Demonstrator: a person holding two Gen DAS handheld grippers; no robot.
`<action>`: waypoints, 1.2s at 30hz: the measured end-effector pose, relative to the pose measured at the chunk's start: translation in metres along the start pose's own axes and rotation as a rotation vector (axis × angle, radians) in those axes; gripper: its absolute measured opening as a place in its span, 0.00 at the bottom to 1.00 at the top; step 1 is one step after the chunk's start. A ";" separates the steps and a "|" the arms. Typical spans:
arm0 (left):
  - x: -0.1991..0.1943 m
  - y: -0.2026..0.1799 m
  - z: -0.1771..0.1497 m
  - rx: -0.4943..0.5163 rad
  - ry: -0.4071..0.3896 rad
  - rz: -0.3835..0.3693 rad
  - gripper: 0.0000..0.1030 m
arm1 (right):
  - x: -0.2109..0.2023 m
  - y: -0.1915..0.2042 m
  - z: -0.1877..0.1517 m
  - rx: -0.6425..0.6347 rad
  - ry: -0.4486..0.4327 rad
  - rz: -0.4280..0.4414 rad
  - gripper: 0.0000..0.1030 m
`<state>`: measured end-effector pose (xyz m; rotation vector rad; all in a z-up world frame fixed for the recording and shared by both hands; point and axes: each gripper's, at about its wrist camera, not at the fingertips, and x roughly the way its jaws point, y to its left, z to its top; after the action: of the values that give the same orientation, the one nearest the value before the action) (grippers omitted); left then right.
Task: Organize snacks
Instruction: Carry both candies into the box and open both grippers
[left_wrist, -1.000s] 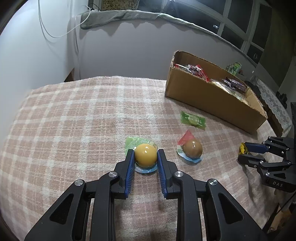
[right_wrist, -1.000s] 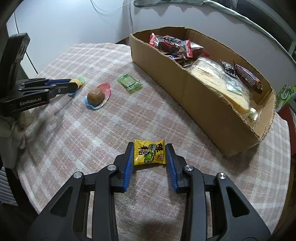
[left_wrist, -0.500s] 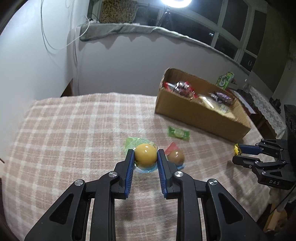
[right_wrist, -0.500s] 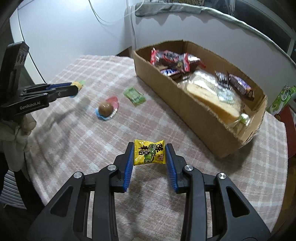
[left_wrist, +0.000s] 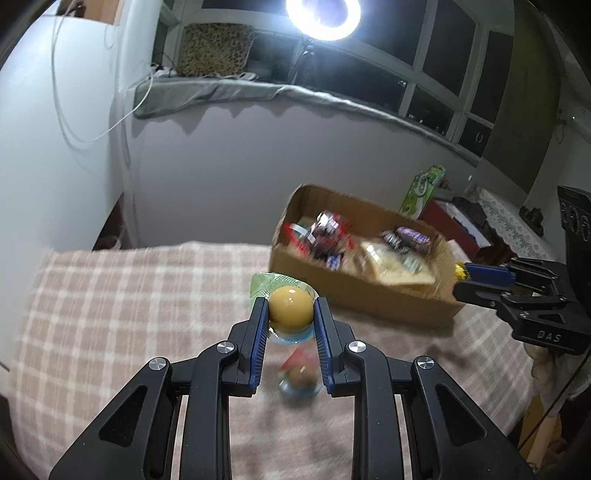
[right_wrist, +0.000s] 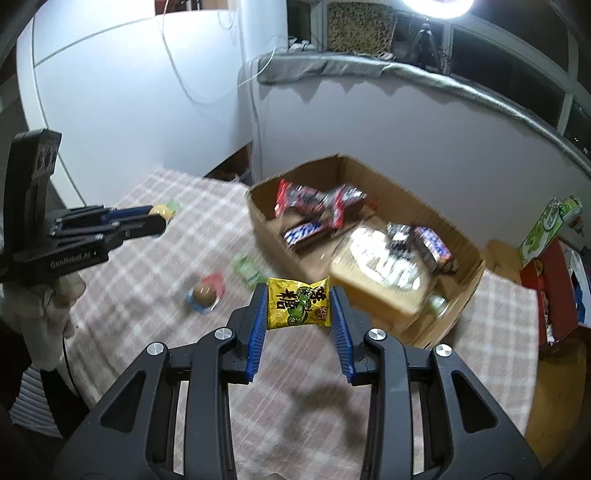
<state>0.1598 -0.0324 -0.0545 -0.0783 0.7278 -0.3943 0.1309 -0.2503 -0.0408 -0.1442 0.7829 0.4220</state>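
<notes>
My left gripper (left_wrist: 290, 309) is shut on a yellow ball-shaped jelly snack (left_wrist: 290, 308) with a green and blue wrapper, held in the air above the table. The same left gripper (right_wrist: 157, 218) shows at the left of the right wrist view. My right gripper (right_wrist: 298, 306) is shut on a yellow snack packet (right_wrist: 298, 303), also lifted, and appears at the right edge (left_wrist: 461, 278) of the left wrist view. The open cardboard box (right_wrist: 373, 175) holds several wrapped snacks. A brown ball-shaped snack (right_wrist: 204, 291) and a green packet (right_wrist: 246, 268) lie on the checked tablecloth (right_wrist: 177, 258).
A bright ring lamp (left_wrist: 322, 16) stands by the window behind the table. To the right of the table sit a red box (right_wrist: 554, 291) and a green carton (right_wrist: 543, 229). A gloved hand (right_wrist: 51, 310) holds the left gripper.
Both grippers have risen off the table with their snacks still gripped. The box and table now look smaller and lower, and the window and lamp have come into view.
</notes>
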 end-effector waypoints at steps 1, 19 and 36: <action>0.001 -0.003 0.004 0.003 -0.005 -0.005 0.22 | 0.000 -0.003 0.005 0.003 -0.002 -0.003 0.34; 0.061 -0.049 0.052 0.047 0.013 -0.075 0.22 | 0.029 -0.064 0.055 0.096 -0.004 -0.024 0.34; 0.096 -0.048 0.053 0.007 0.075 -0.072 0.42 | 0.064 -0.091 0.058 0.134 0.035 -0.064 0.64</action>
<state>0.2440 -0.1169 -0.0660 -0.0831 0.7995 -0.4702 0.2473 -0.2963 -0.0478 -0.0509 0.8365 0.3064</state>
